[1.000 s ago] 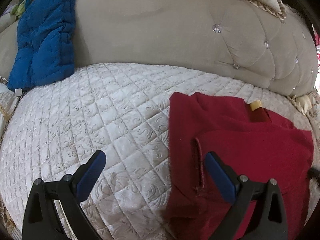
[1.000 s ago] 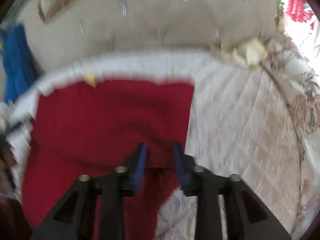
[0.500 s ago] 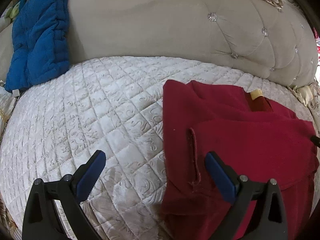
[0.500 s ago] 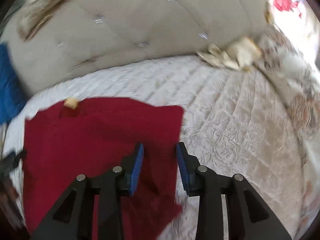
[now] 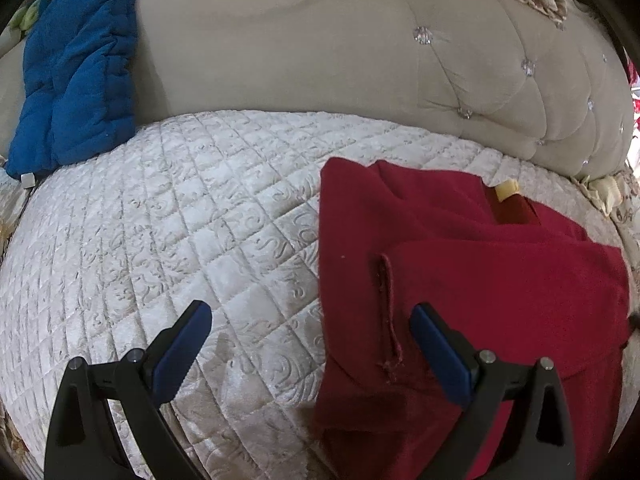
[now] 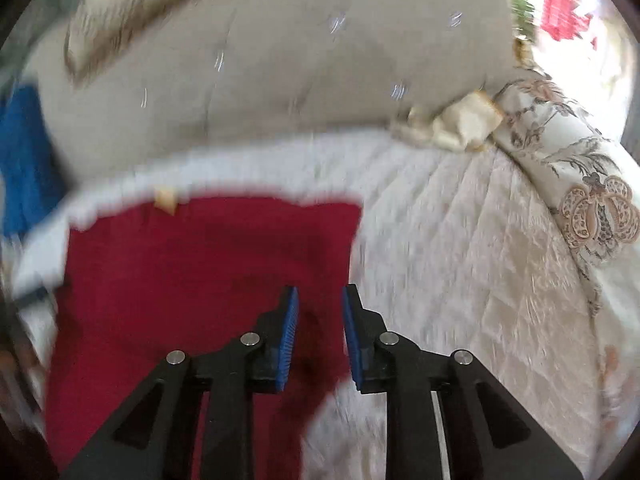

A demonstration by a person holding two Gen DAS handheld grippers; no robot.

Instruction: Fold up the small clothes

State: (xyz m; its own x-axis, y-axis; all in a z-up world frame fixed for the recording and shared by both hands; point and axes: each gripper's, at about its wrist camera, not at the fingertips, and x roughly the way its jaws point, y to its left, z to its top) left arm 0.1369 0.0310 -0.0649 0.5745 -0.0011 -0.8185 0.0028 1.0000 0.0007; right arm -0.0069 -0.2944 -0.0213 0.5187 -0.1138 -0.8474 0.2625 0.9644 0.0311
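A dark red garment (image 5: 480, 280) lies partly folded on the quilted white bed cover (image 5: 160, 240), with a yellow tag (image 5: 506, 191) at its collar. My left gripper (image 5: 308, 312) hangs open and wide above the garment's left edge, its right finger over the cloth and its left over bare quilt. In the blurred right wrist view, my right gripper (image 6: 320, 296) is over the garment's (image 6: 200, 280) right edge. Its jaws are closing to a narrow gap. Red cloth shows in that gap, but the pads are not seen pressing on it.
A beige tufted headboard (image 5: 320, 60) runs along the far side of the bed. A blue quilted piece (image 5: 76, 80) leans on it at the left. A flower-patterned pillow (image 6: 580, 200) lies at the right, and bare quilt (image 6: 460, 260) stretches to the garment's right.
The right gripper's jaws stand closer together than in both earlier frames, and it has shifted over the garment's right edge. The left gripper stays open in the same place.
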